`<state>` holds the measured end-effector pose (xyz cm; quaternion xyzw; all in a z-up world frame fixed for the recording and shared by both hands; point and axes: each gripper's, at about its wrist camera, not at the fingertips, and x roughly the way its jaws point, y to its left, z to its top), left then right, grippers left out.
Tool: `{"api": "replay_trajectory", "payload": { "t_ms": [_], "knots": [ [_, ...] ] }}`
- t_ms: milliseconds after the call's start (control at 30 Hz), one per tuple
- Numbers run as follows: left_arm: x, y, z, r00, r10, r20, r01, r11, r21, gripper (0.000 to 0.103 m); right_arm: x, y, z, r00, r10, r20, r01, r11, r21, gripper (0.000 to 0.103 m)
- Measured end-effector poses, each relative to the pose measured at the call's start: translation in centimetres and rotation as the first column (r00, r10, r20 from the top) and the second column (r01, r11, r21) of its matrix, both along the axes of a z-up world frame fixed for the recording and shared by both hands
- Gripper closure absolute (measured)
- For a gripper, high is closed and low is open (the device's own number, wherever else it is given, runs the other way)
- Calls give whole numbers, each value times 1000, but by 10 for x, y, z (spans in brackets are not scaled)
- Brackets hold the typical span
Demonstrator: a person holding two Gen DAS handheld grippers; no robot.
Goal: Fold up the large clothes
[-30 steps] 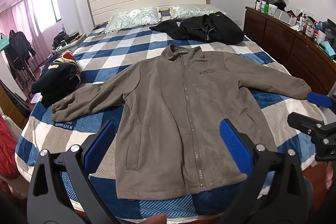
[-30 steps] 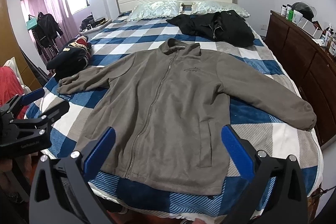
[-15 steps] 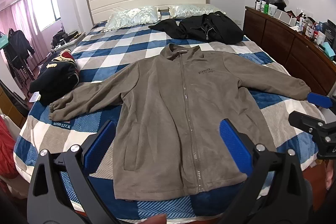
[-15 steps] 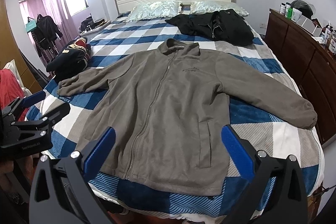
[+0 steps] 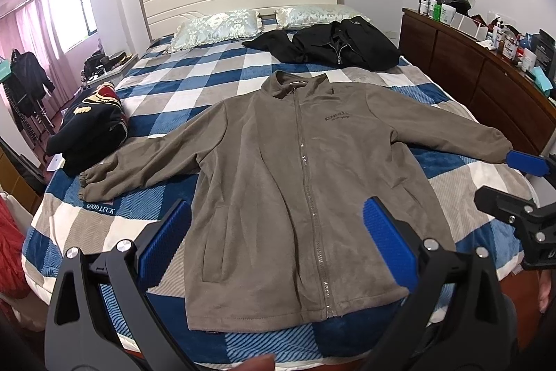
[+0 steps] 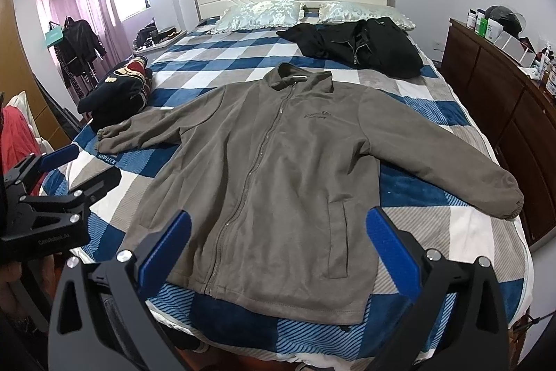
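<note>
**Both grippers wide open above the brown jacket**

The left gripper [image 5: 276, 232] has its blue-padded fingers [image 5: 163, 240] spread far apart. They hold nothing and touch nothing. The right gripper [image 6: 278, 233] is the same, with its fingers [image 6: 391, 252] wide apart and empty.

The big brown fleece zip-up jacket [image 5: 299, 183] lies flat, front up, on the blue, white and grey checked bed cover [image 5: 194, 79]. Its sleeves stretch out to each side. A black jacket [image 5: 333, 46] lies near the pillows.

Compared with a second ago, both grippers have barely shifted, and the brown jacket lies in the same place.
</note>
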<state>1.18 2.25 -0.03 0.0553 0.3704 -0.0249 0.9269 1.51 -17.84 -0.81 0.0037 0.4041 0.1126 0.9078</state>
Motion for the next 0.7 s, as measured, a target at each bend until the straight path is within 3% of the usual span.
{"api": "replay_trajectory", "payload": {
  "t_ms": [333, 500, 600, 700],
  "knots": [
    [6, -11, 0, 1000, -19, 1, 19, 1000, 11, 6, 0, -10, -2, 1000, 9, 27, -11, 999, 49, 4],
    [18, -27, -5, 999, -49, -8, 49, 999, 23, 6, 6, -35, -4, 998, 22, 55, -28, 994, 109, 4],
    [28, -42, -9, 997, -74, -9, 75, 997, 25, 6, 13, -49, -8, 998, 1, 59, -6, 996, 91, 4],
    [38, -59, -15, 995, -99, -9, 100, 994, 37, 6, 24, -74, -20, 999, -25, 20, 23, 993, 120, 4]
  ]
}}
